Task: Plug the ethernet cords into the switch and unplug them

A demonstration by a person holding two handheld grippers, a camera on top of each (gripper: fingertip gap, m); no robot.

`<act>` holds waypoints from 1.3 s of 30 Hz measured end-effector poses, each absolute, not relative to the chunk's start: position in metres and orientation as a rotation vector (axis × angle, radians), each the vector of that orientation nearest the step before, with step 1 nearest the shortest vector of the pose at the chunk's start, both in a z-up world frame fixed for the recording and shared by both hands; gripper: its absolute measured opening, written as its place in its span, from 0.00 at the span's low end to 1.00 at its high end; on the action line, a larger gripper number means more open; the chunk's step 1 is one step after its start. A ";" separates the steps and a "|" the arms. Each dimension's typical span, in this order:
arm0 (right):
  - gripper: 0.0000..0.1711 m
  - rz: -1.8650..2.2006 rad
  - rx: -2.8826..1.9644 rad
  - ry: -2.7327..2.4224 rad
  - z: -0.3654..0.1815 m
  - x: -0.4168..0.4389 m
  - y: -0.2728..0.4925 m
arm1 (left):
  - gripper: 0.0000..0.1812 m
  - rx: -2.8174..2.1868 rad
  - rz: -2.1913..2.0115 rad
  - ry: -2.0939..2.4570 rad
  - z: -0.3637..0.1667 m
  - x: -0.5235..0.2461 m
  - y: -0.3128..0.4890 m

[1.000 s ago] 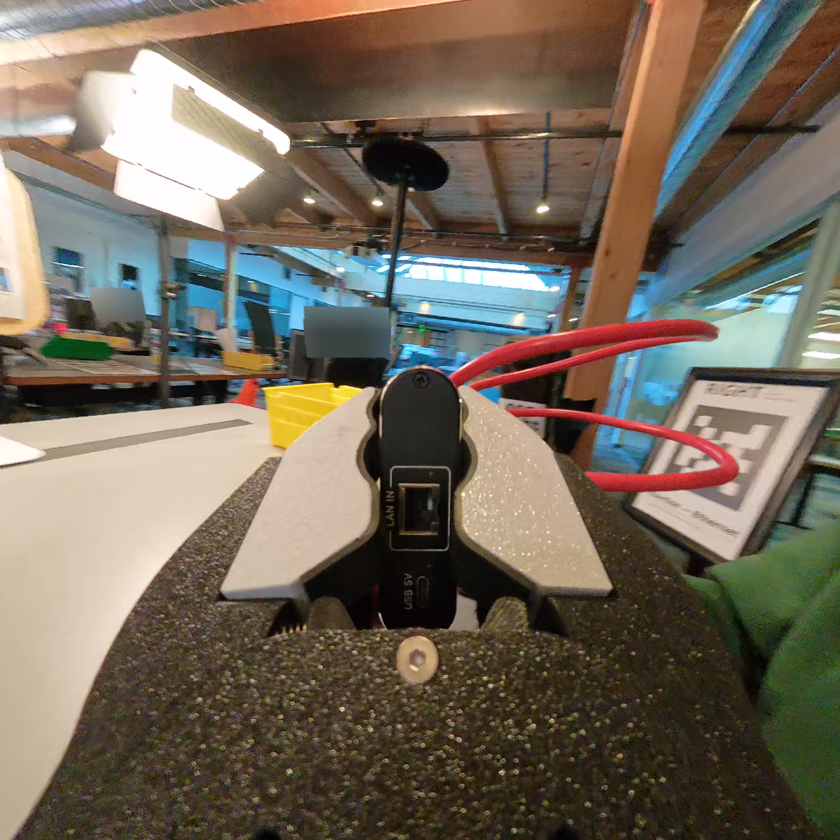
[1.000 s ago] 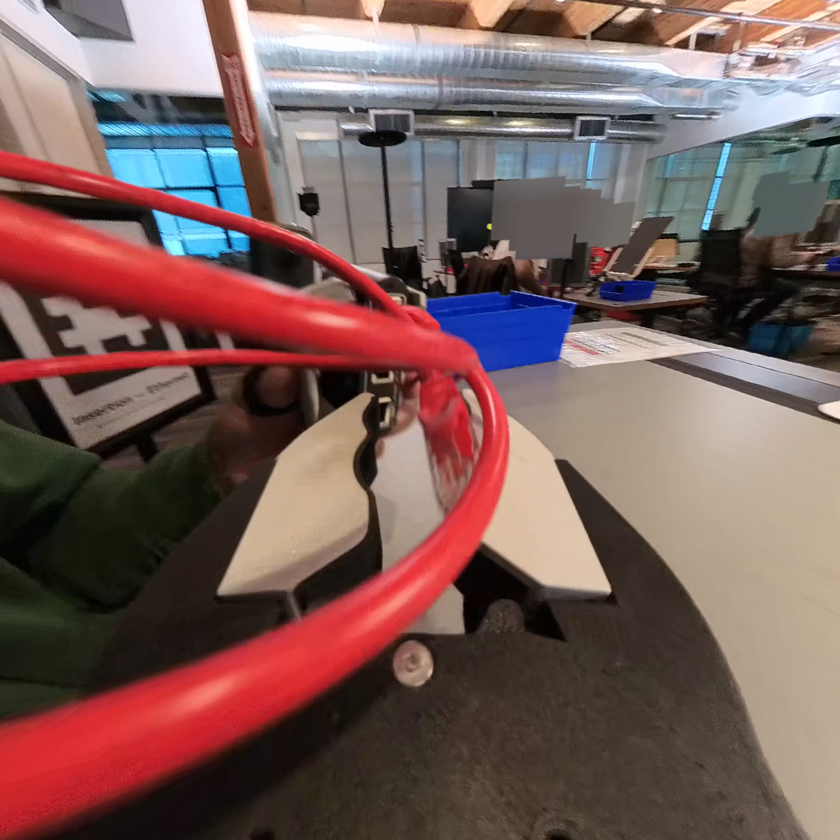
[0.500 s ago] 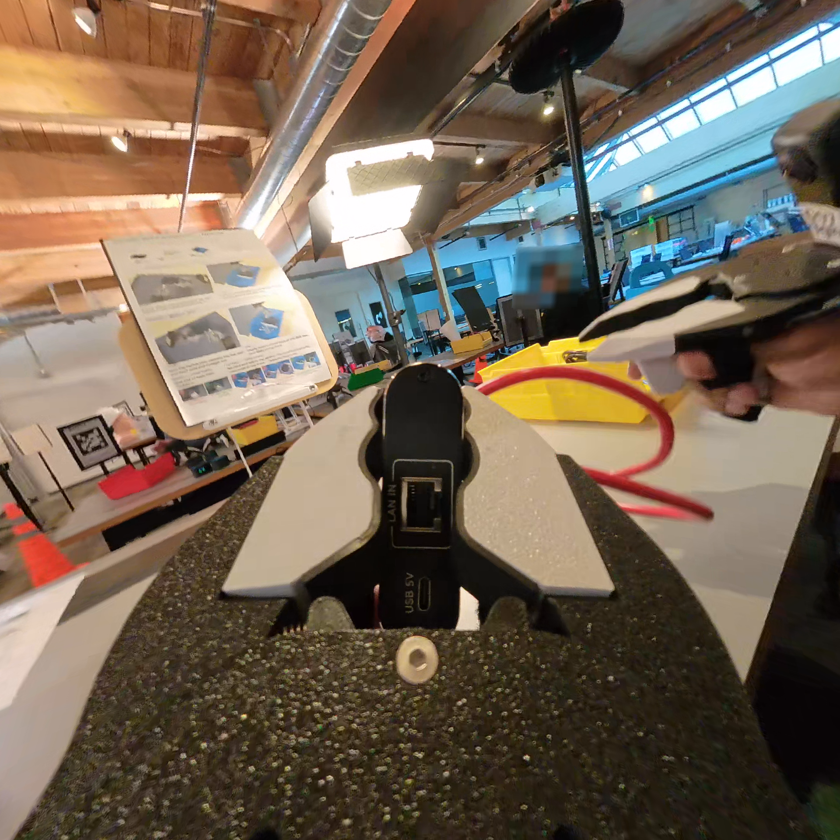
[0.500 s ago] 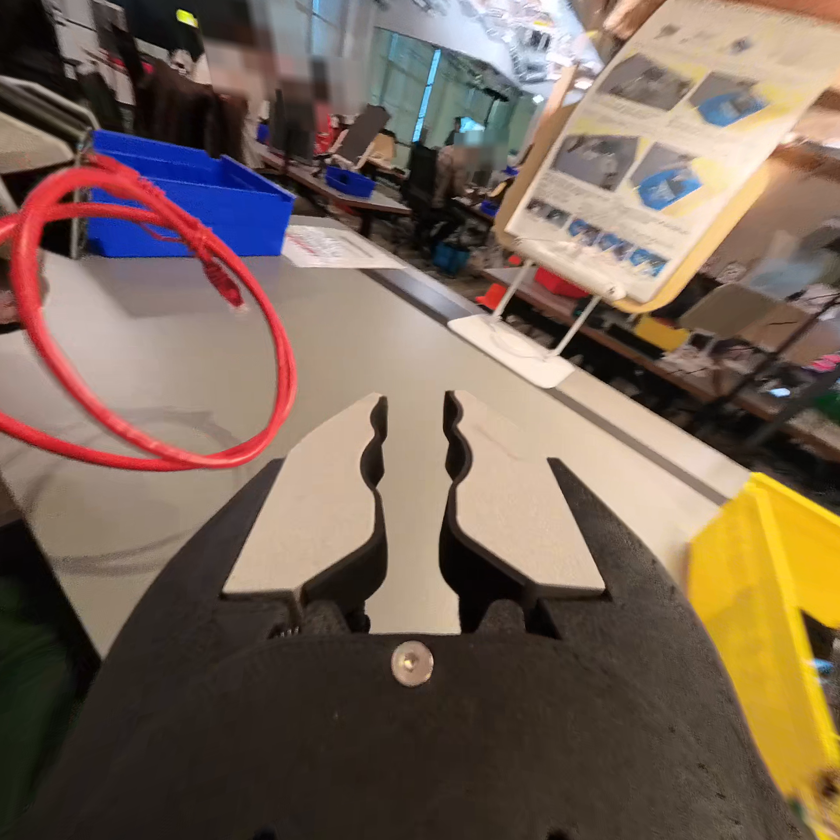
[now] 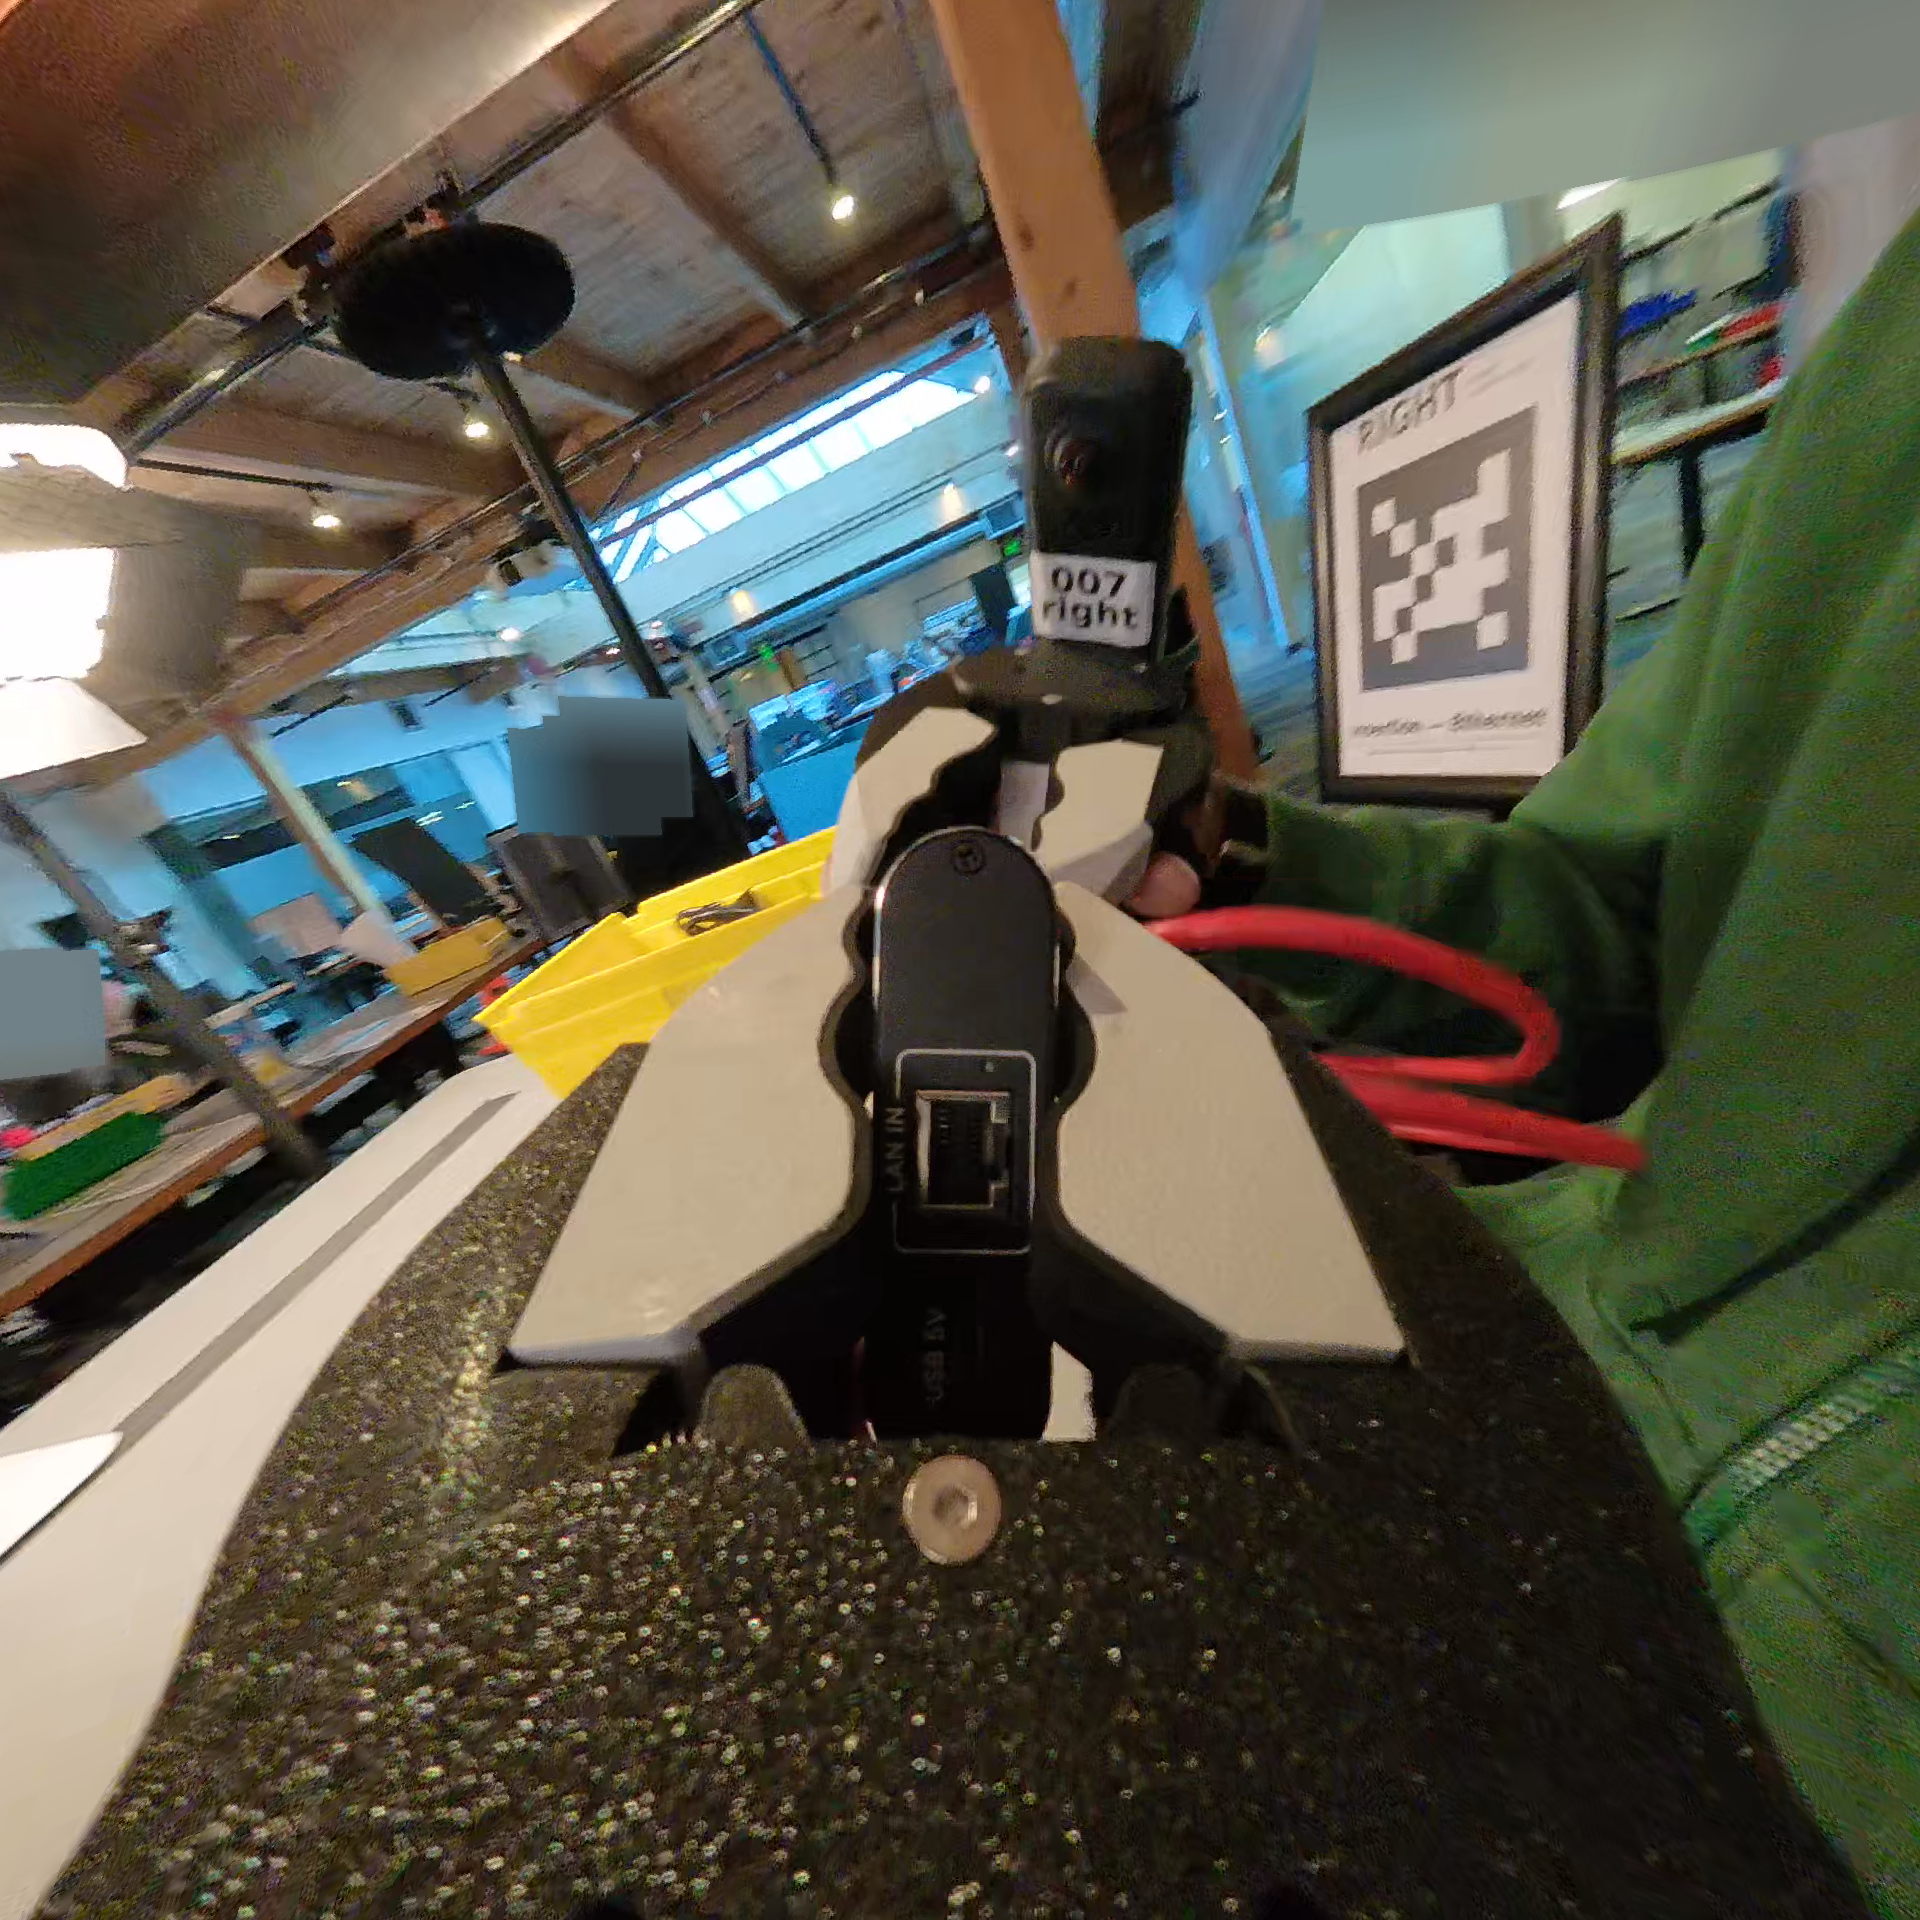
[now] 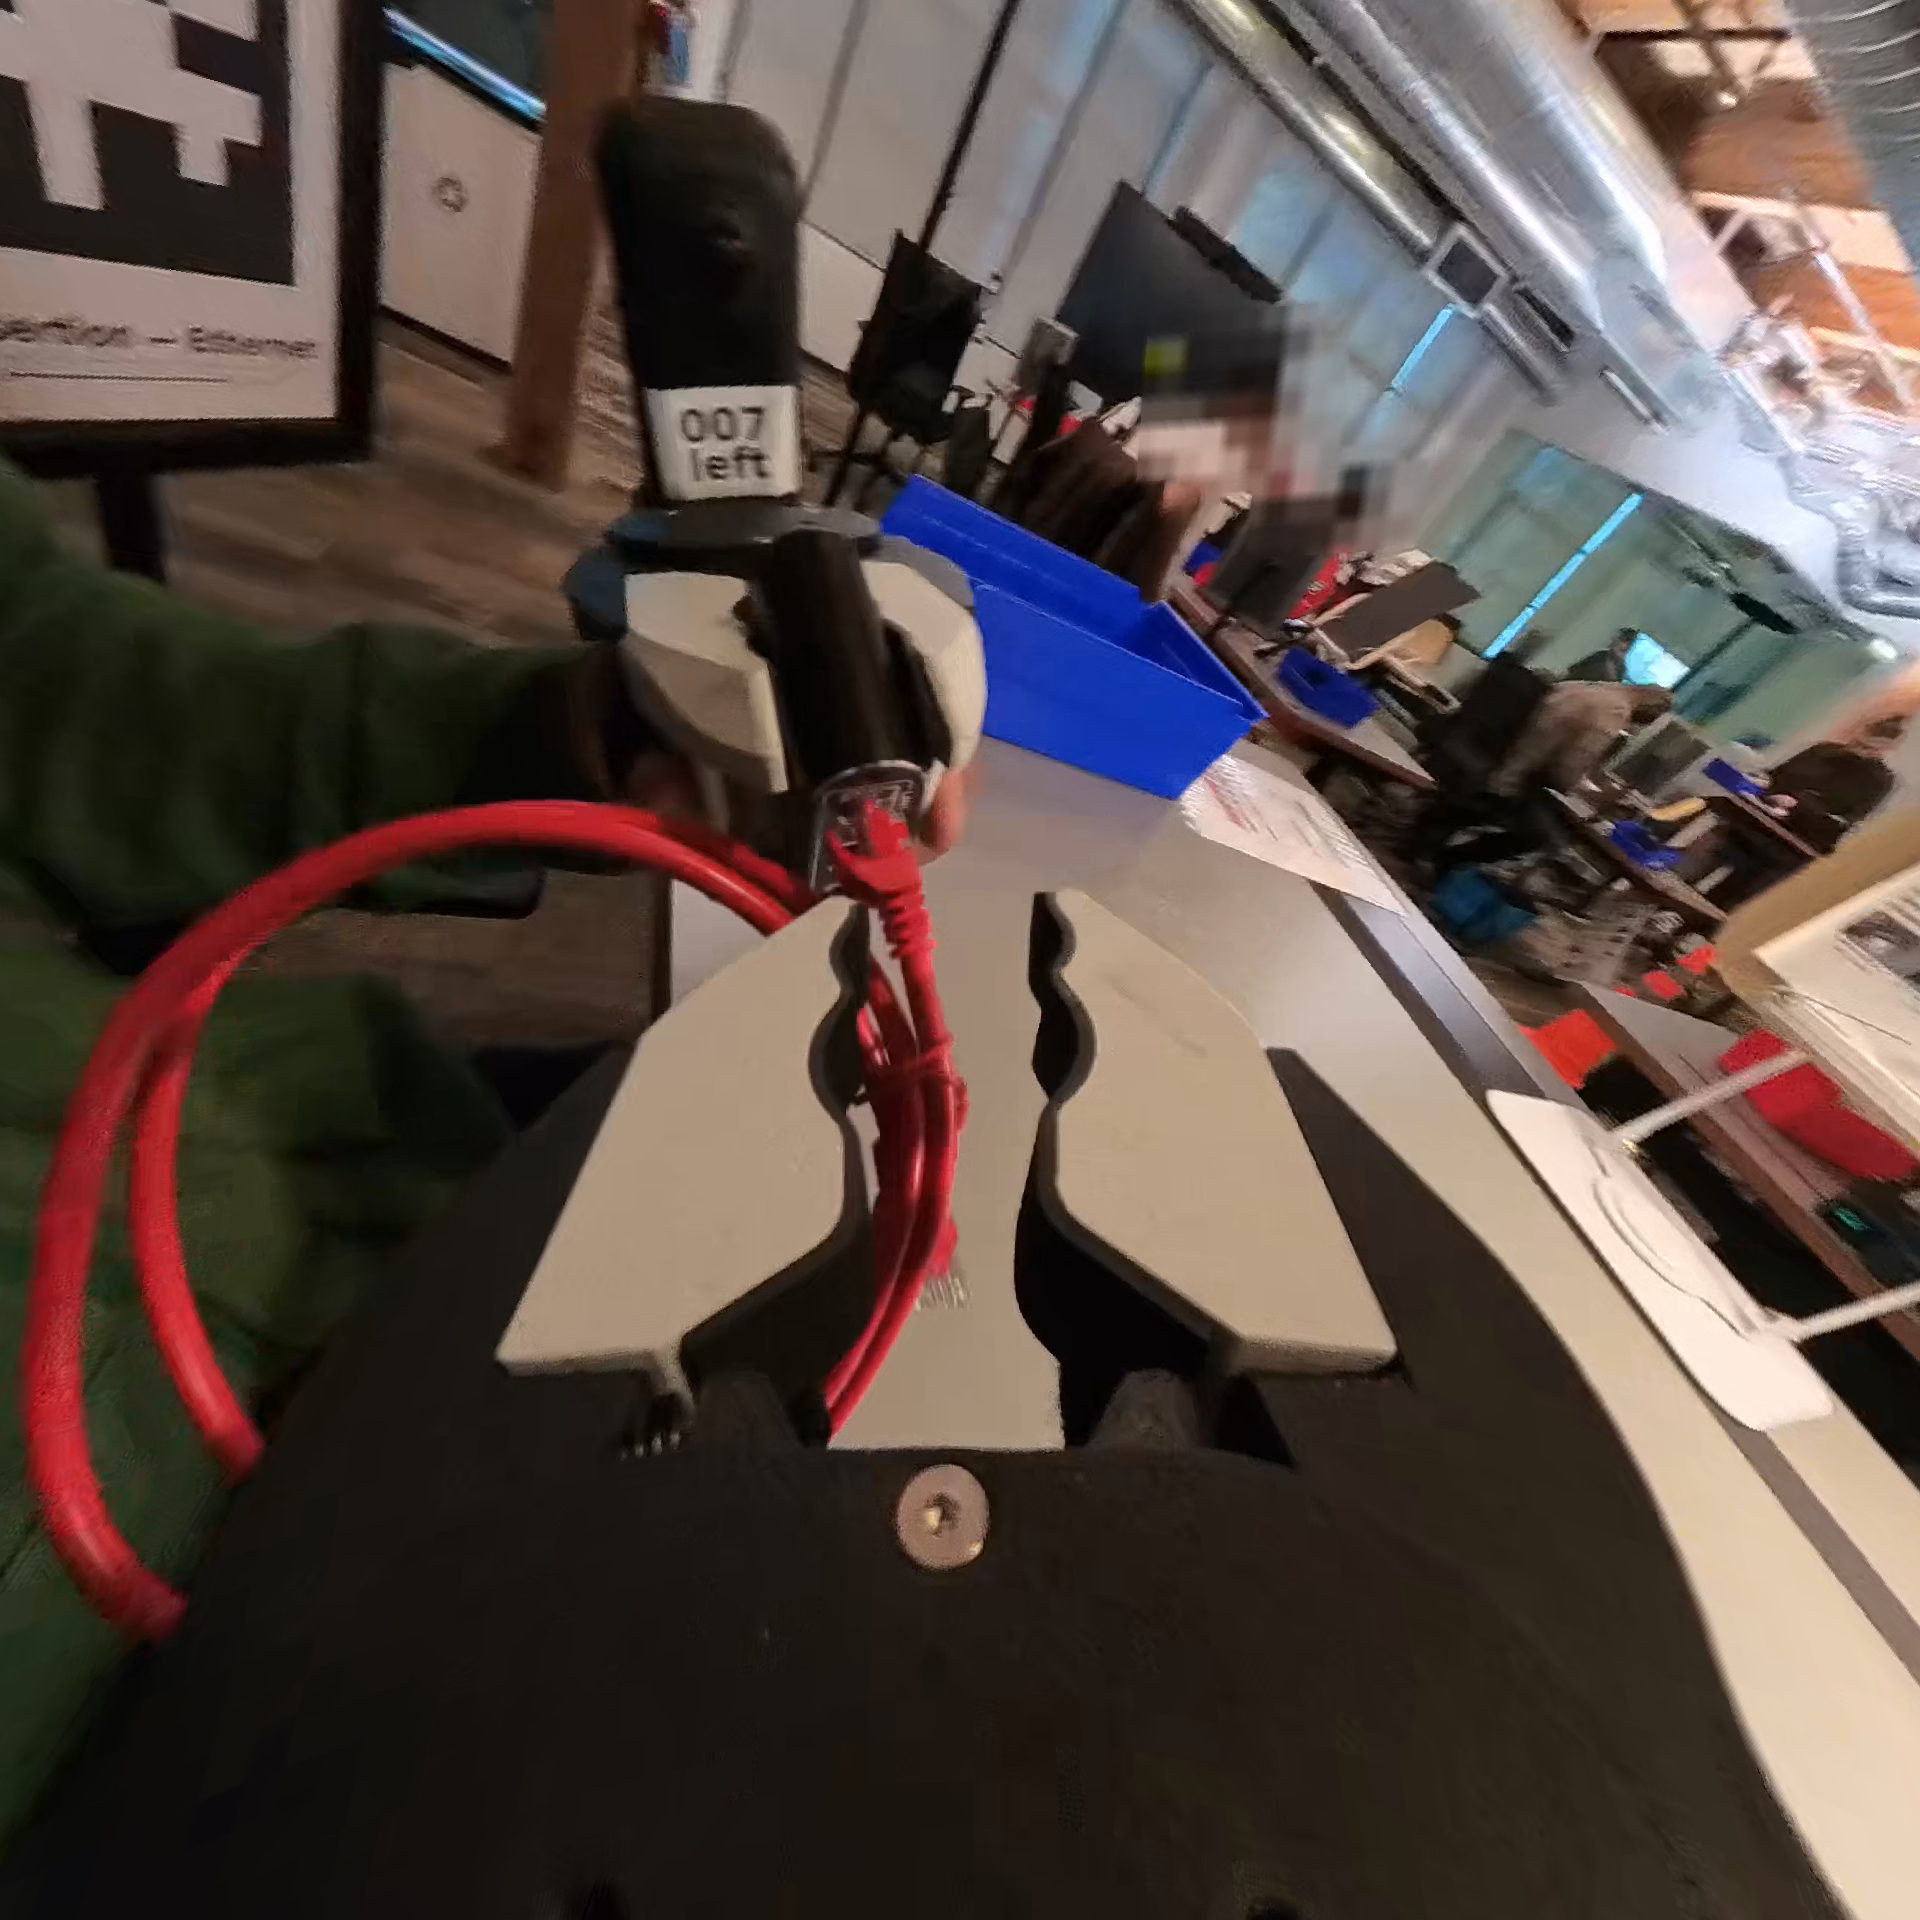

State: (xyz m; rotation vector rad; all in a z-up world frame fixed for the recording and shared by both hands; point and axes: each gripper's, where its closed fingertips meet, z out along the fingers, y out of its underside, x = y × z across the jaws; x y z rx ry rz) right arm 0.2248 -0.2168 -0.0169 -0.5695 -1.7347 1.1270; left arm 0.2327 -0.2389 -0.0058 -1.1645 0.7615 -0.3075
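A: What is held by the left gripper [image 5: 961,1049]?

B: The small black switch [image 5: 961,1049] is clamped upright between its jaws, with the empty port on the face turned toward the left wrist camera. In the right wrist view the same switch [image 6: 831,665] is seen end-on, and the red ethernet cord [image 6: 900,914] is already seated in its lower end.

A: And the right gripper [image 6: 951,1039]?

B: It is released; a clear gap is left between the jaws. The cord runs through that gap, lying against the left finger [image 6: 717,1132], but it is not pinched. From there the cord swings out in a wide loop in front of the green sleeve [image 6: 208,727], and the grey bench [image 6: 1351,987] lies beyond.

A: Which step is judged to be in hand?

B: Taking hold of the seated plug, probably for unplugging.

A: How is it done well?

B: The right gripper is advanced along the cord until the moulded boot just below the port sits between the fingertips. The jaws are closed on the boot, not on the bare cable, so that the latch is depressed. The pull is made straight along the port axis while the switch is kept firmly clamped. The loose loop is kept clear of both grippers so that it cannot snag.
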 end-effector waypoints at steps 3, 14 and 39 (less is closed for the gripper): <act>0.17 1.216 -0.547 -1.749 -0.018 0.225 -0.228 | 0.16 -1.139 -0.388 0.769 -0.006 0.236 -0.243; 0.11 1.207 -0.545 -1.729 -0.019 0.215 -0.239 | 0.16 -1.074 -0.434 0.689 -0.006 0.228 -0.238; 0.10 1.158 -0.500 -1.775 -0.022 0.221 -0.244 | 0.16 -0.980 -0.402 0.739 -0.008 0.233 -0.248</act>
